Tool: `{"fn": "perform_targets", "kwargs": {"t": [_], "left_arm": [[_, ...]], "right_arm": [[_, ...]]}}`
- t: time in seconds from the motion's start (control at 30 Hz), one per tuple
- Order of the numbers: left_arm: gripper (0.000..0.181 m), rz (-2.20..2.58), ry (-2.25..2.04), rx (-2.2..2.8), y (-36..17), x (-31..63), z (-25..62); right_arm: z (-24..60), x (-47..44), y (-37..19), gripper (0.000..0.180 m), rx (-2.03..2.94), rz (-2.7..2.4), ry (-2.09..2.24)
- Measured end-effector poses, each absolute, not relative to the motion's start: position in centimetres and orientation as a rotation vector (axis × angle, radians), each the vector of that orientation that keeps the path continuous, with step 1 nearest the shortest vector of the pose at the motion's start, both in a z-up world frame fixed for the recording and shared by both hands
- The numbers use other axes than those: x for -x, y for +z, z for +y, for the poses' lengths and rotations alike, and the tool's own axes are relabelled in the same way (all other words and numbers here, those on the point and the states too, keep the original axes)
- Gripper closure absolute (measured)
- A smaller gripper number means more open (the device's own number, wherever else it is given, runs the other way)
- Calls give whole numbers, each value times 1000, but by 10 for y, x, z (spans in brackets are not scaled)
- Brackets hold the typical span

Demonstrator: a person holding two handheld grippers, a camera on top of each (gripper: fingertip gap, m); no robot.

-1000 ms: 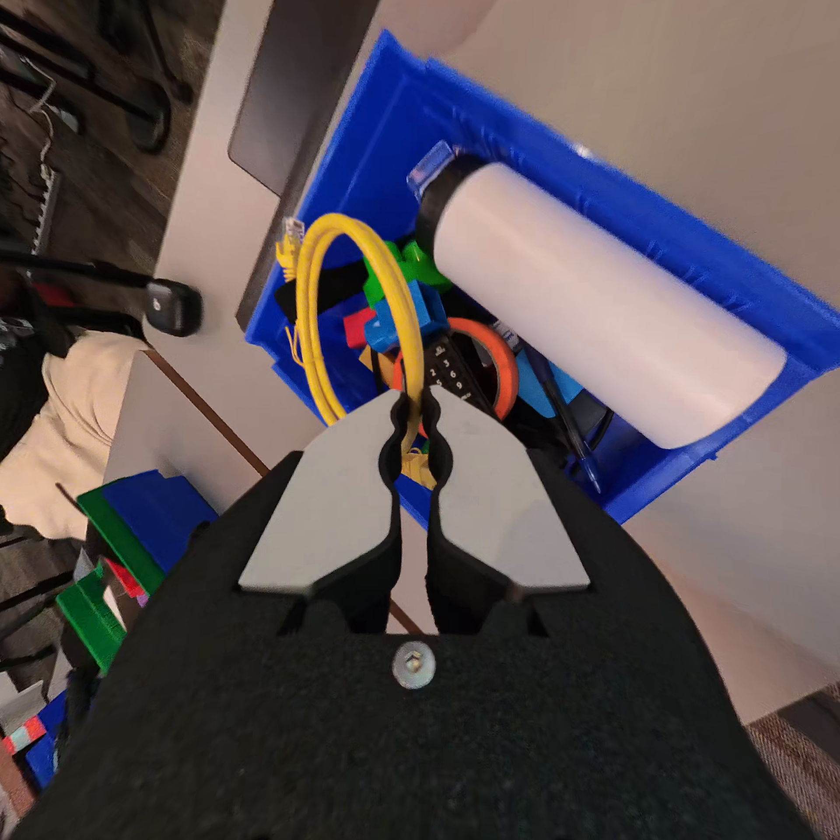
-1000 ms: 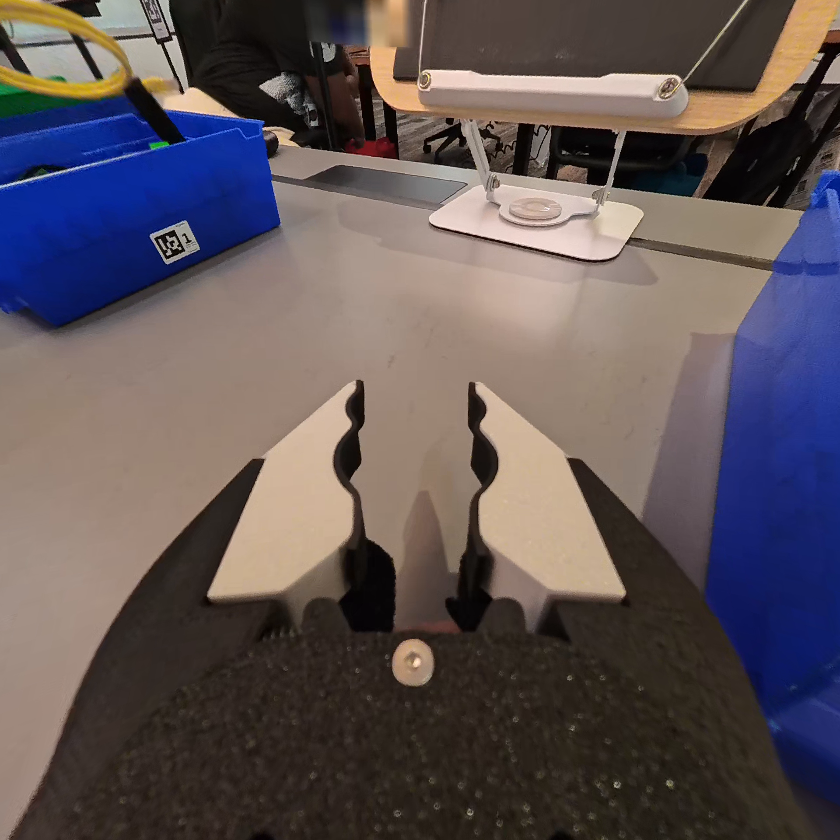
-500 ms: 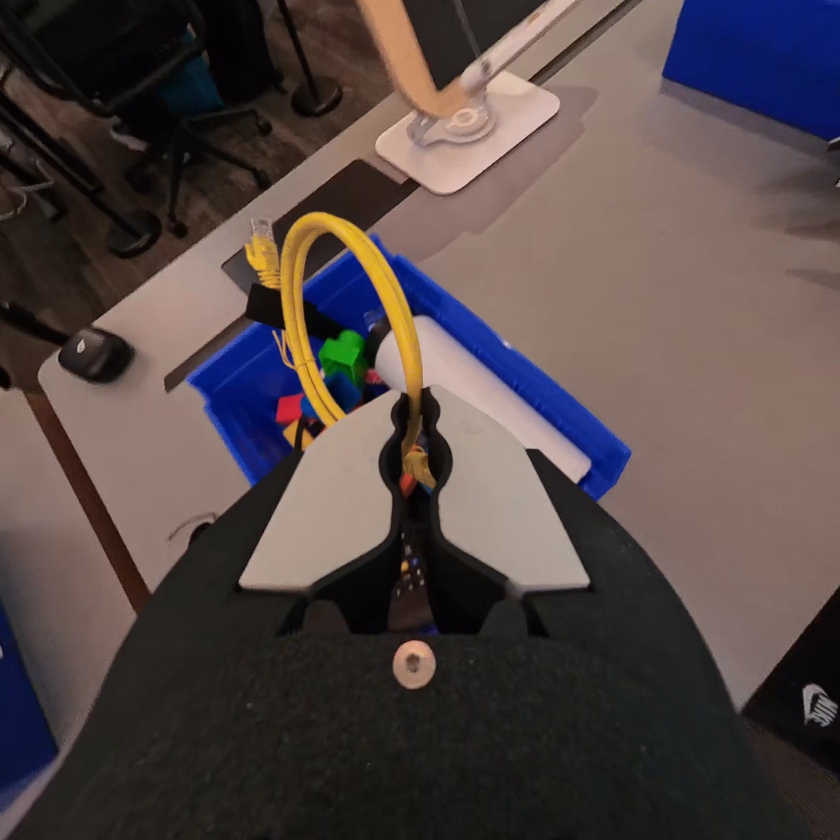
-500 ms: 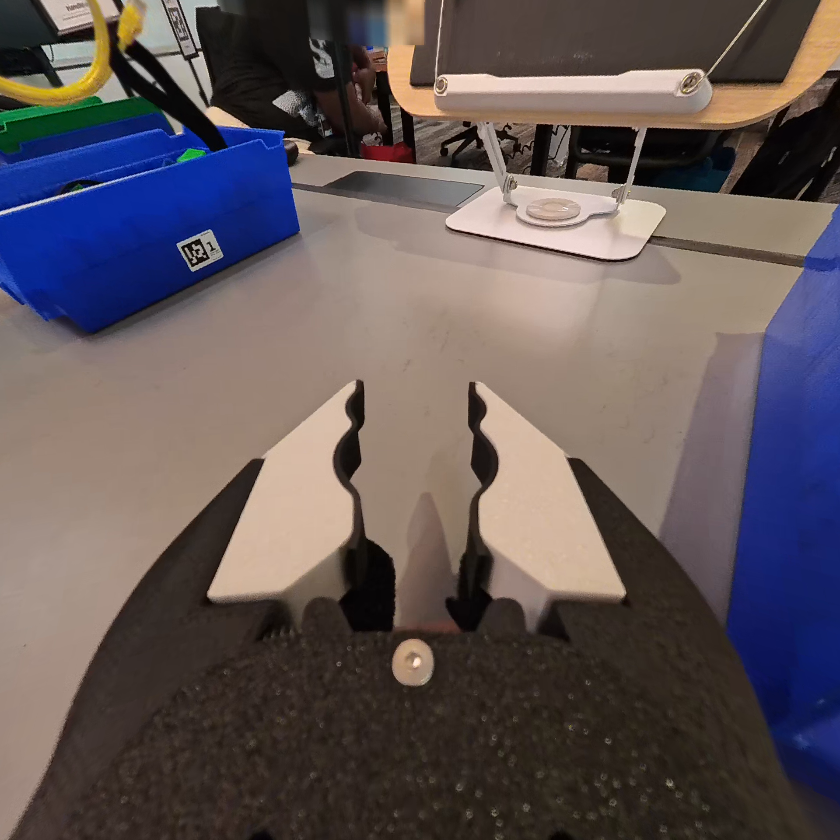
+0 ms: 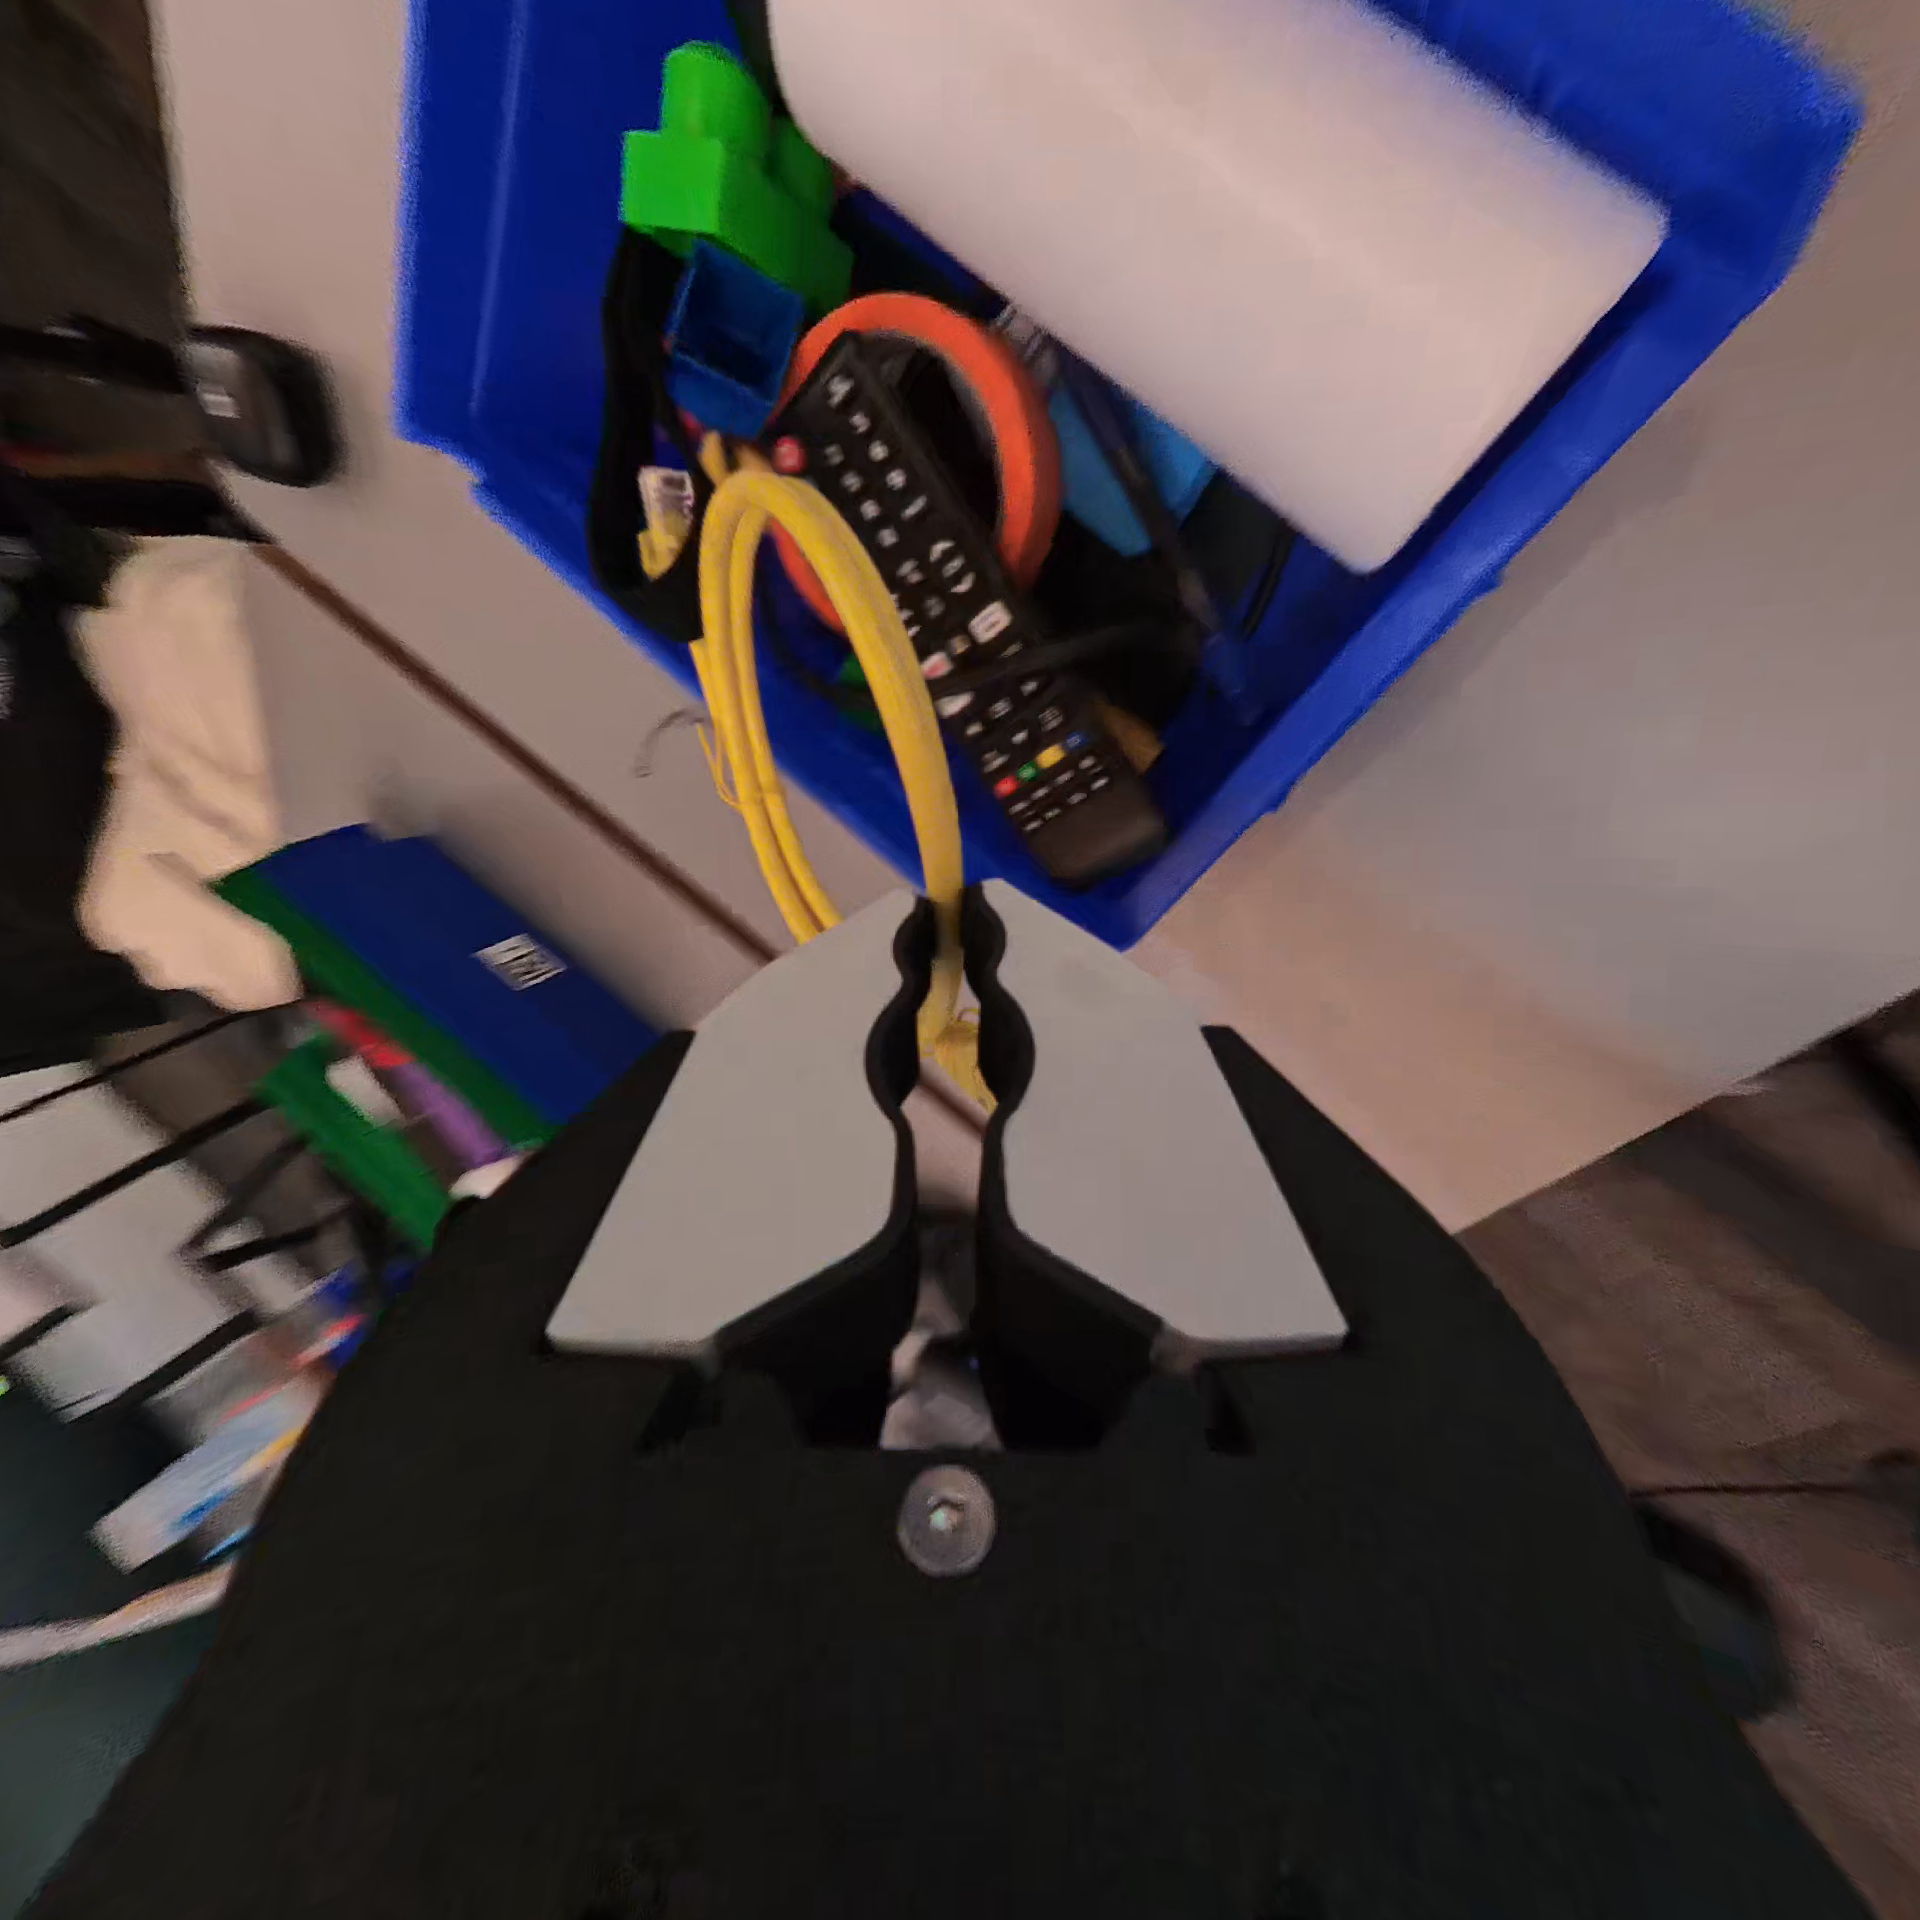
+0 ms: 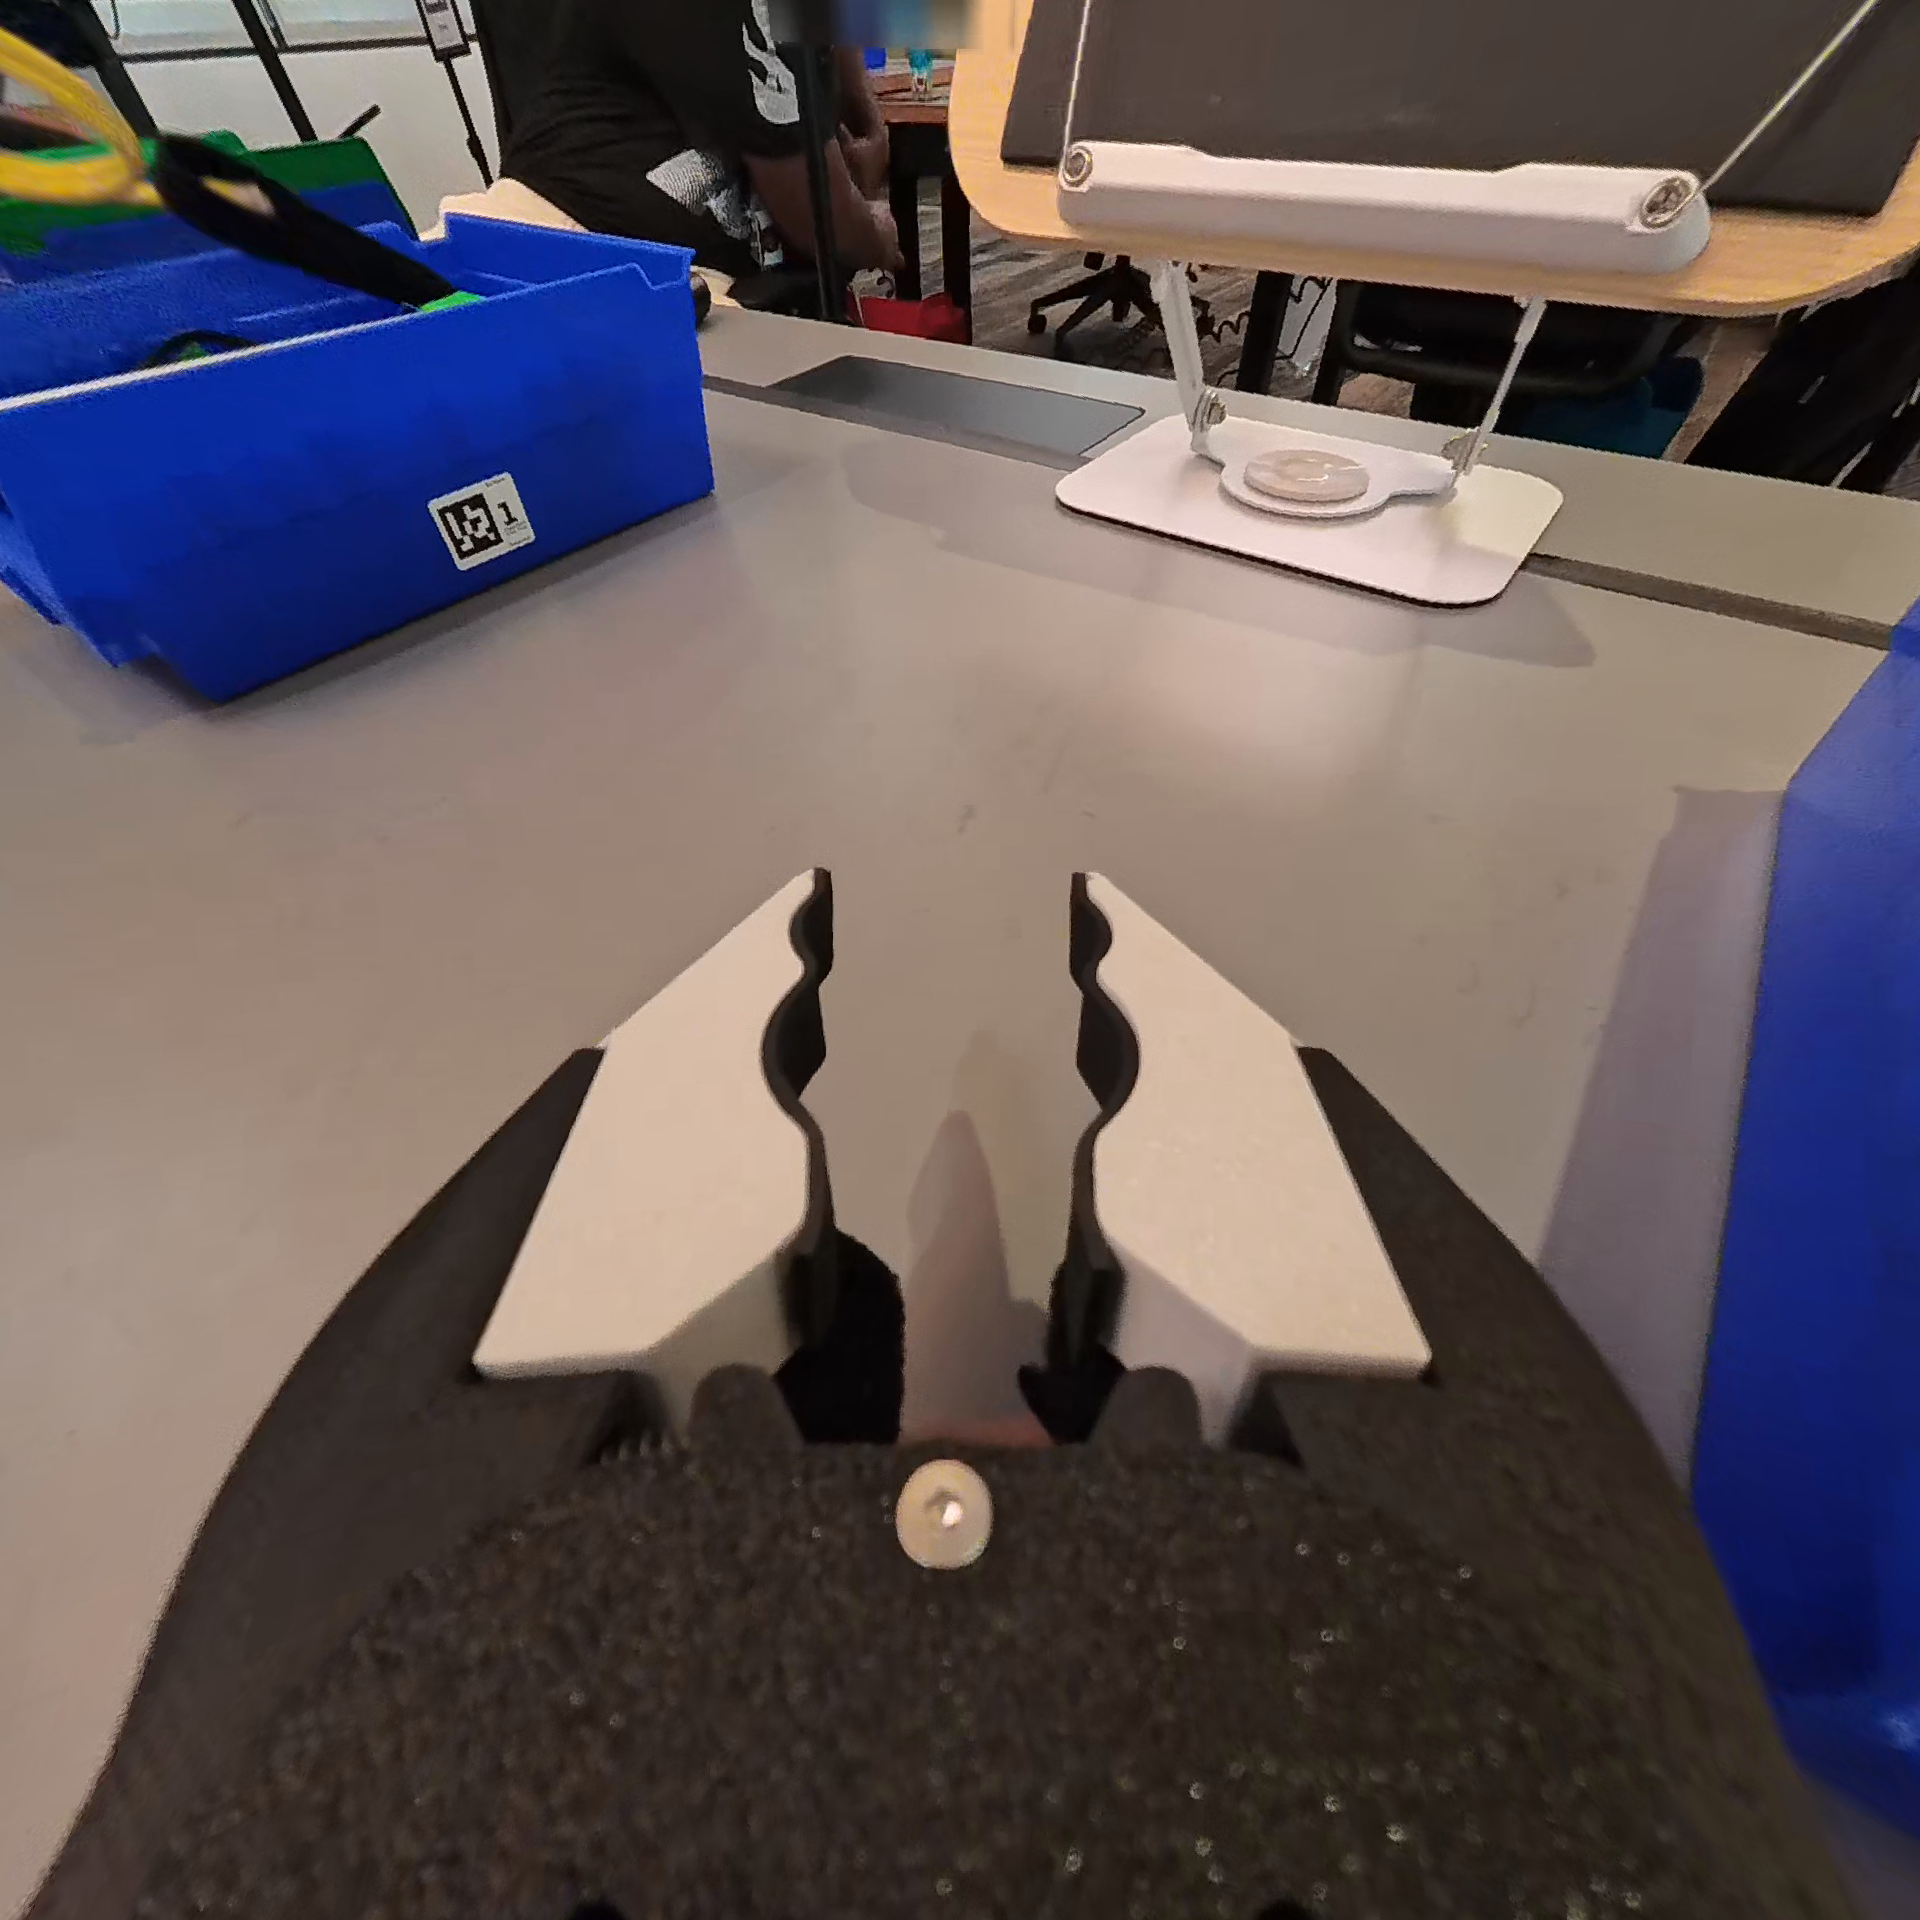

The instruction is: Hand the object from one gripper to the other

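Yellow cable (image 5: 821,675) hangs pinched in the downward-pointing left hand-held gripper (image 5: 943,914).

white roll (image 5: 1195,249) cut off, floor clutter (image 5: 260,1403) blurred

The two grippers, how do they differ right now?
The left gripper is shut on the yellow cable, whose coil sticks out past its tips; the right gripper is open and holds nothing. The left gripper is above the cluttered blue bin; the right gripper is over bare grey table, level and pointing across it. Both have pale fingers with wavy black inner edges.
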State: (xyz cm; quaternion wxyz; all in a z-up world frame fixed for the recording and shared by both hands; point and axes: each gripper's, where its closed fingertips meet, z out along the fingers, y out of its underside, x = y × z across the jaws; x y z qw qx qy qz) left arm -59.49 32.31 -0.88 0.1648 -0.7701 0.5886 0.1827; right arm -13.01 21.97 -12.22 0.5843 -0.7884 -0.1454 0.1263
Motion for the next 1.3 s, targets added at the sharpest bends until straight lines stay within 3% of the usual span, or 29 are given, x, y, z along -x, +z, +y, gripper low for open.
{"fn": "perform_targets", "kwargs": {"t": [0.03,0.2,0.5,0.77,1.03,1.3], "left_arm": [[175,1706,645,2133,-2,593,325],[175,1740,1274,1674,28,578,333],[175,1641,1666,1400,-1,590,366],[175,1725,1628,1302,-7,580,353],[175,1768,895,2032,-52,609,310],[175,1563,995,1865,25,603,333]], "right_arm": [[219,130,-122,134,1839,-341,291],[218,126,-121,134,1836,-339,268],[218,127,-122,134,1839,-336,292],[218,136,-127,134,1855,-370,315],[218,135,-125,134,1858,-350,336],[219,137,-126,134,1854,-371,326]]}}
